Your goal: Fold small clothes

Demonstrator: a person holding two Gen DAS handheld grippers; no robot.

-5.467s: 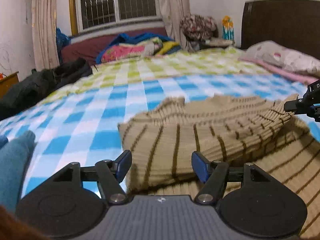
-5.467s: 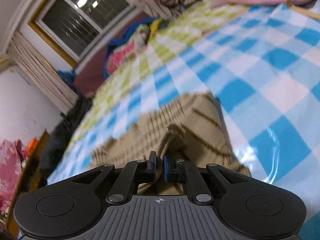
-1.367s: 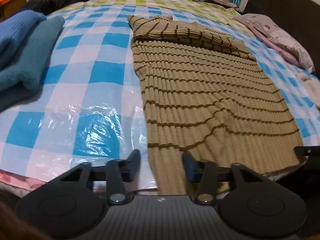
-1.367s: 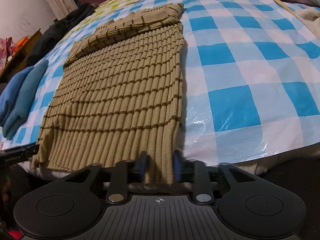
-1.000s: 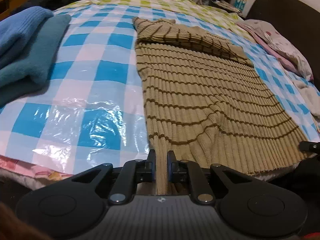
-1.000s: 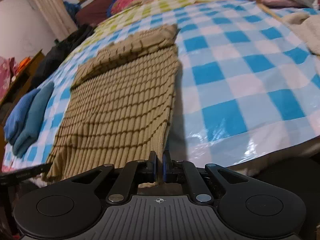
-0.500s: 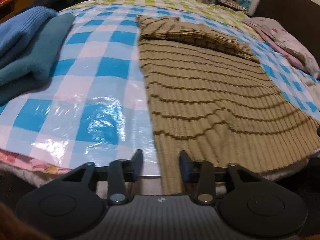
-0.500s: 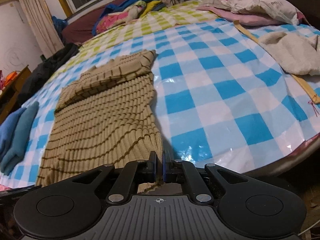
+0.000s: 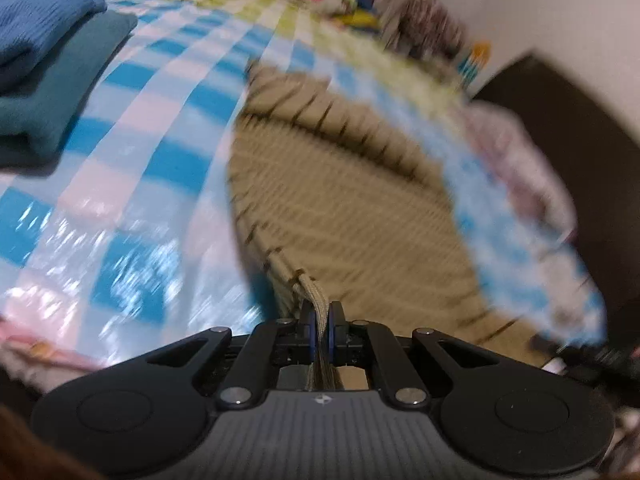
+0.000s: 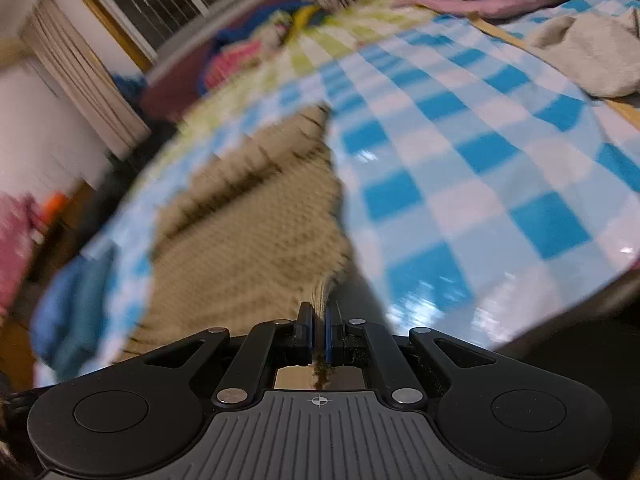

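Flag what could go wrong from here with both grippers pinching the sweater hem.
1. The left gripper and right gripper each clamp only a thin bunch at a hem corner of the striped sweater; the knit could slip out when lifted.
2. The top fold lies loose and might come undone if the hem is pulled.
3. The checked sheet looks glossy, so the sweater may slide rather than crease.
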